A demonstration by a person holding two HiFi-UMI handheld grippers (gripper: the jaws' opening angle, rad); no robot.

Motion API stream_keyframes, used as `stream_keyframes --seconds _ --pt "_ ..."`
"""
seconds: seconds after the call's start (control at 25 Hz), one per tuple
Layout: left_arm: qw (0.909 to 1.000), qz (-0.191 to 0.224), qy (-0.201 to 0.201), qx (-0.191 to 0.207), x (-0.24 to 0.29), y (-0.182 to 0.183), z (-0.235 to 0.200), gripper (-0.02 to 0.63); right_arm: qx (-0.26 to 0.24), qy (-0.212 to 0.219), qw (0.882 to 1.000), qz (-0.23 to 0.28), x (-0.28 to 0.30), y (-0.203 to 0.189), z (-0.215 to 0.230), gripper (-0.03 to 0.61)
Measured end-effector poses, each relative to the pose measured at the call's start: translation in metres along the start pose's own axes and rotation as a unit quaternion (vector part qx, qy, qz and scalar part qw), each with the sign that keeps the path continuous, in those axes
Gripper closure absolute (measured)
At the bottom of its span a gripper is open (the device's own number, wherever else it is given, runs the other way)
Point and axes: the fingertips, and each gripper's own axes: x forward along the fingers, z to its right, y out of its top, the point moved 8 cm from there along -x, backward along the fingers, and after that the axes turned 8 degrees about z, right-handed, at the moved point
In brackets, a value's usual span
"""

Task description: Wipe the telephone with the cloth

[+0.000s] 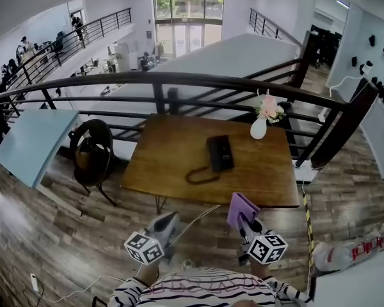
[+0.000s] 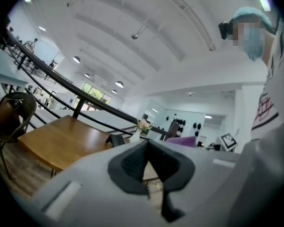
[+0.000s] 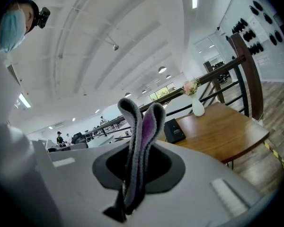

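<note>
Wooden table [image 1: 173, 165] by black railing [image 1: 179, 78], wood-plank floor [image 1: 25, 229].

My head camera looks steeply down at the bench [image 1: 173, 162] from beyond its near edge; both gripper views sit nearby, tilted upward, sharing the bench and telephone [image 1: 220, 153].

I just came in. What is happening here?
A person holds a gripper in each hand, just short of the wooden table. The right gripper is shut on a folded purple cloth; the left gripper is shut and empty. The black telephone lies on the table, not yet touched by the cloth.
</note>
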Motion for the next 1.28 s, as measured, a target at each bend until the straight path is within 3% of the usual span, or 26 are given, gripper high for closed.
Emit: stream_keyframes --seconds 0.24,0.52,1.28 --pt "0.9995 -0.019 -0.009 -0.024 0.013 0.006 -0.052 0.612 0.013 -0.027 1.000 0.001 0.035 -0.006 -0.004 0.540" --pt "0.9988 -0.024 -0.010 -0.042 0.048 0.002 -0.079 0.612 0.016 -0.042 0.999 -0.004 0.070 0.003 0.021 0.541" --pt "0.9988 0.018 0.038 -0.026 0.262 -0.021 -0.078 0.612 -0.003 0.039 0.999 -0.031 0.183 0.112 0.192 0.540"
